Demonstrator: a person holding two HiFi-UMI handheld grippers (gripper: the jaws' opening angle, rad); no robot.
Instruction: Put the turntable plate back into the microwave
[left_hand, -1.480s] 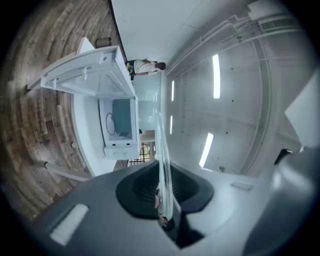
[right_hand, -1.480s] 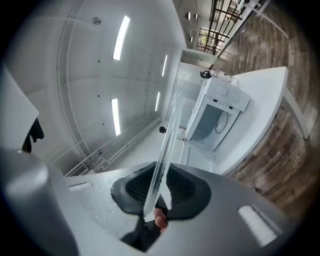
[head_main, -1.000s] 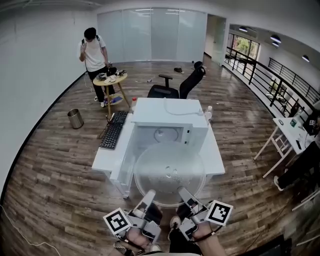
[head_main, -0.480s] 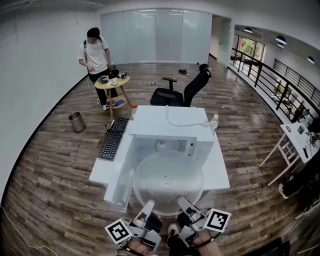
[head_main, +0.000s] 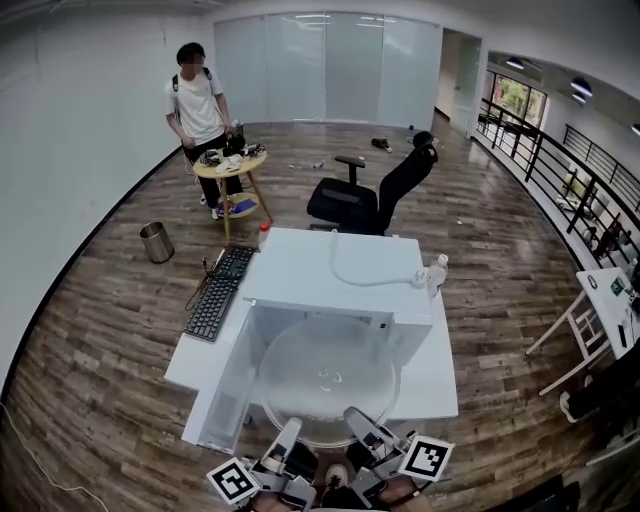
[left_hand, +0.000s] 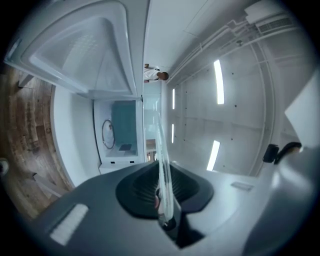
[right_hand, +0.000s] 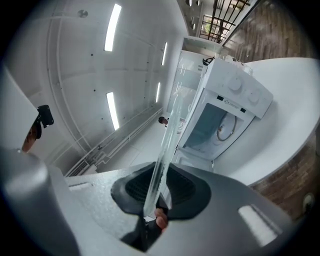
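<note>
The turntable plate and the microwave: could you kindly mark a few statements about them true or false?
1. The left gripper and the right gripper both clamp the turntable plate's near rim. True.
2. The microwave door is shut. False: it stands open, swung left.
3. The keyboard sits on top of the microwave. False: it lies on the table, to the microwave's left.
4. A person stands by a round side table in the background. True.

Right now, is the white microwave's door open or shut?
Open: the white door stands swung out left of the round clear glass plate, off the microwave front.
</note>
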